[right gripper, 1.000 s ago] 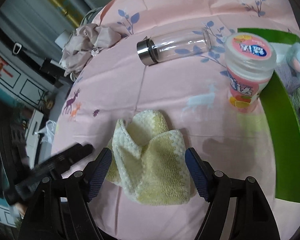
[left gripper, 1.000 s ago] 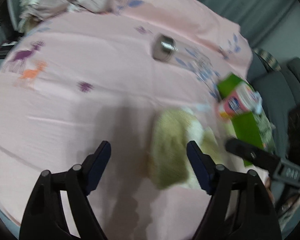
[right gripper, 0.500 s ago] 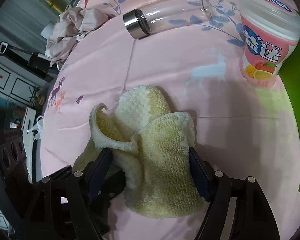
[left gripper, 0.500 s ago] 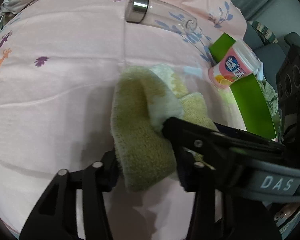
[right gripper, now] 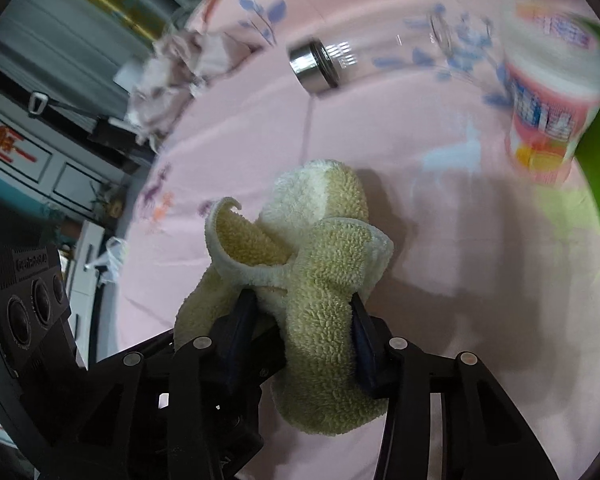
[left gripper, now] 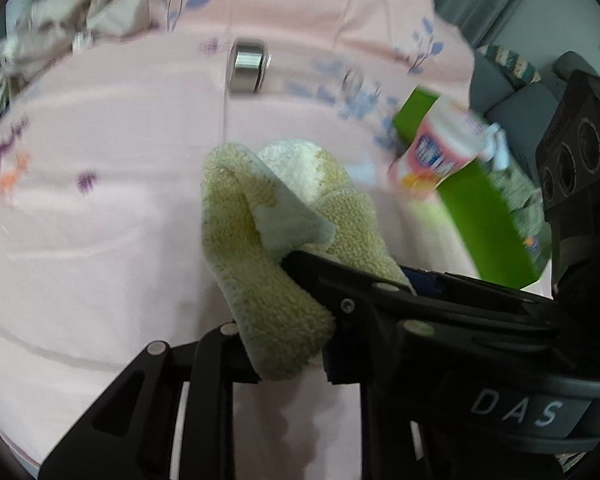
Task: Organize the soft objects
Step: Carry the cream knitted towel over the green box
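The yellow towel [right gripper: 324, 292] (bunched up on the pink sheet [right gripper: 380, 128]) is squeezed between the closing jaws of the right gripper [right gripper: 300, 332] and the closing jaws of the left gripper [left gripper: 288, 344].
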Tool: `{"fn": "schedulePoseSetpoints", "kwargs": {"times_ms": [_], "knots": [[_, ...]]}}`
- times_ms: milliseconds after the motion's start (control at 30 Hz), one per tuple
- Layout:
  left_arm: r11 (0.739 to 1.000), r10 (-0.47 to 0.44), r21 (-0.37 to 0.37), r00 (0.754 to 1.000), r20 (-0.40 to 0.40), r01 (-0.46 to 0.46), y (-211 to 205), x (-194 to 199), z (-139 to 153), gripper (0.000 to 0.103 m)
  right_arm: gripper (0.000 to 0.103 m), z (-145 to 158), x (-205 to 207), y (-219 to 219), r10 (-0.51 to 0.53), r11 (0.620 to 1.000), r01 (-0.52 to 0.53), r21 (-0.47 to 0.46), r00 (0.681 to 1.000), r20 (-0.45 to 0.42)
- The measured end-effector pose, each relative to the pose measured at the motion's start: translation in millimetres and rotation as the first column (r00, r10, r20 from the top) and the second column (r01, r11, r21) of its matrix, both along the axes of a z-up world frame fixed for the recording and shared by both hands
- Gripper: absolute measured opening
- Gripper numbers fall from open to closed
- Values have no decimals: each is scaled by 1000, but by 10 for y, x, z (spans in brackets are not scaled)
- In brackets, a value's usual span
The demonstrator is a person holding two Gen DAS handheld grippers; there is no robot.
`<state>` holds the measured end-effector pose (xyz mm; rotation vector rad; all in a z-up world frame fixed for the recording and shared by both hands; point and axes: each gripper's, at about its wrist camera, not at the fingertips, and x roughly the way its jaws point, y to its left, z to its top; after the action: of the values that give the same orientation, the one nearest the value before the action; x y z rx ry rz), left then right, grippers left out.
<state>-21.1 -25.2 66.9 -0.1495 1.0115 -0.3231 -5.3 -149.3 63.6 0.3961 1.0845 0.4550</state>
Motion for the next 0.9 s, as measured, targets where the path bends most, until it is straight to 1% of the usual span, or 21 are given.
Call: {"fn": "schedulePoseSetpoints", "kwargs": {"times_ms": [33,100,133,200,233,333,400,467,567,700,833,900], "knots": [[1000,-7,2,999,42,7,-28,-25,116,16,47,121,-35,-23,-4,1000,4,1,999,38],[1000,-14,0,995,95,14,-66,-58,287,16,47,315,-99,-63,-11,1000,11,4,995,100],[1000,-21,3,991,135,21,-117,-80,422,16,47,420,-131,-90,-19,1000,18,9,991,130],[999,-34,10,982,184,33,-214,-98,591,16,47,641,-197,-174,-38,999,35,19,981,190],[999,-51,14,974,221,49,-298,-114,723,16,47,772,-240,-240,-48,999,44,23,973,225],[995,-98,19,951,293,97,-471,-175,1015,16,47,1063,-347,-420,-81,997,78,22,950,303],[993,-117,11,937,328,120,-576,-194,1162,16,47,1254,-435,-594,-111,994,108,28,931,347],[989,-138,-2,918,372,149,-707,-216,1341,16,47,1457,-508,-767,-145,989,142,38,909,391],[981,-173,-12,894,413,195,-906,-206,1531,16,47,1679,-553,-971,-184,982,186,39,879,440],[966,-221,-24,866,450,259,-1183,-140,1695,16,47,1868,-600,-1235,-240,966,256,34,842,483],[950,-264,-29,846,463,312,-1447,-75,1749,16,47,1967,-648,-1464,-290,942,336,9,799,526],[944,-278,-36,845,457,329,-1557,-44,1730,16,47,1964,-653,-1578,-312,931,365,6,788,532]]}}
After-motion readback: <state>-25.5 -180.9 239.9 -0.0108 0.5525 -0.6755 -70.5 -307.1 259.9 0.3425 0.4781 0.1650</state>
